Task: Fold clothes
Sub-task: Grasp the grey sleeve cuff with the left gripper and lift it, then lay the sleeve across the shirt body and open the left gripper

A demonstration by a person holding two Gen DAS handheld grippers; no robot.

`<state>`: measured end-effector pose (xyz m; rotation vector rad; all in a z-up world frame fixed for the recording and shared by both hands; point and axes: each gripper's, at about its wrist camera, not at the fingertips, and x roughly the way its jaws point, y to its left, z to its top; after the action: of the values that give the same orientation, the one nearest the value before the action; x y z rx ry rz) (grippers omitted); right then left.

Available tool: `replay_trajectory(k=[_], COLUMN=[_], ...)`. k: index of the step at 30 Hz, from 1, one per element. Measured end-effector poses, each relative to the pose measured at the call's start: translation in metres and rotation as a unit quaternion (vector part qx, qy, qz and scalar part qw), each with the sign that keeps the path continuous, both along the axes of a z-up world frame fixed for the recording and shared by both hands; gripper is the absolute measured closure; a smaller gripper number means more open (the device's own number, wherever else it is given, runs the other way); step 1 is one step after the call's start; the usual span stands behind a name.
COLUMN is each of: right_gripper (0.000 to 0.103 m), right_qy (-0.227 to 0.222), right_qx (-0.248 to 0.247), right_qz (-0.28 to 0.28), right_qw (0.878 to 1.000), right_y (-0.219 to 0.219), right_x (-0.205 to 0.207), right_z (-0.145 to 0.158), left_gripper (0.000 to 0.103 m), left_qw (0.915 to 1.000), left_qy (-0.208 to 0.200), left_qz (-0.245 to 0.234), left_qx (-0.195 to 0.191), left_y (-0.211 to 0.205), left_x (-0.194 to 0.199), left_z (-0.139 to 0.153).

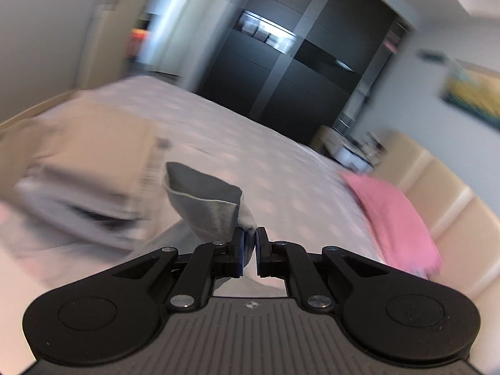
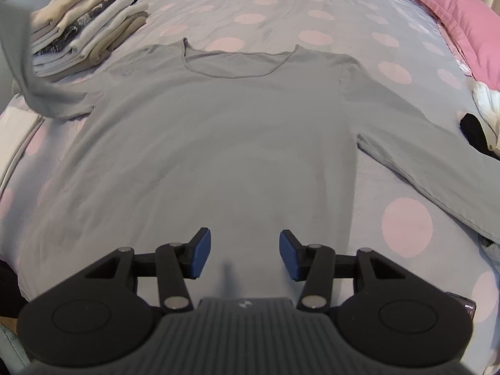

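A grey long-sleeved shirt (image 2: 218, 131) lies flat, front up, on the polka-dot bed, neckline away from me. Its right sleeve (image 2: 437, 168) stretches out to the right. Its left sleeve (image 2: 37, 87) is lifted up at the left edge of the right wrist view. My left gripper (image 1: 249, 243) is shut on that sleeve's cuff (image 1: 206, 206) and holds it above the bed; the left wrist view is blurred by motion. My right gripper (image 2: 245, 254) is open and empty, just above the shirt's lower hem area.
A stack of folded clothes (image 2: 87, 31) sits at the bed's far left, and shows blurred in the left wrist view (image 1: 87, 156). A pink pillow (image 2: 462, 22) lies at the far right. White and black garments (image 2: 481, 115) lie beside the right sleeve. A dark wardrobe (image 1: 297, 72) stands beyond the bed.
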<state>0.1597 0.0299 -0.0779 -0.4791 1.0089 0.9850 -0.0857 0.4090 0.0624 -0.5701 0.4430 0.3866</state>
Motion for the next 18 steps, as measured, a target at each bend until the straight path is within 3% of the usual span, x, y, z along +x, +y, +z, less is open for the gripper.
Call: replay_trajectory(k=[6, 10, 14, 18], right_gripper=[0.051, 0.051, 0.051, 0.051], right_qy=[0.000, 0.004, 0.010, 0.019], right_qx=[0.000, -0.004, -0.001, -0.011], right_qz=[-0.014, -0.038, -0.066, -0.089], right_qw=[1.000, 0.999, 0.998, 0.996], right_y=[-0.006, -0.010, -0.015, -0.016], right_x=[0.008, 0.019, 0.031, 0.040], right_z=[0.003, 0.004, 0.005, 0.001], left_gripper=[0.098, 0.098, 0.098, 0.098], left_qw=[0.9924, 0.9816, 0.9653, 0.9413], left_qy=[0.020, 0.056, 0.114, 0.182], left_qz=[-0.120, -0.177, -0.229, -0.275], left_qx=[-0.020, -0.044, -0.056, -0.075], left_y=[-0.070, -0.108, -0.149, -0.176], left_x=[0.089, 0.134, 0.166, 0.176], left_z=[-0.014, -0.050, -0.100, -0.157])
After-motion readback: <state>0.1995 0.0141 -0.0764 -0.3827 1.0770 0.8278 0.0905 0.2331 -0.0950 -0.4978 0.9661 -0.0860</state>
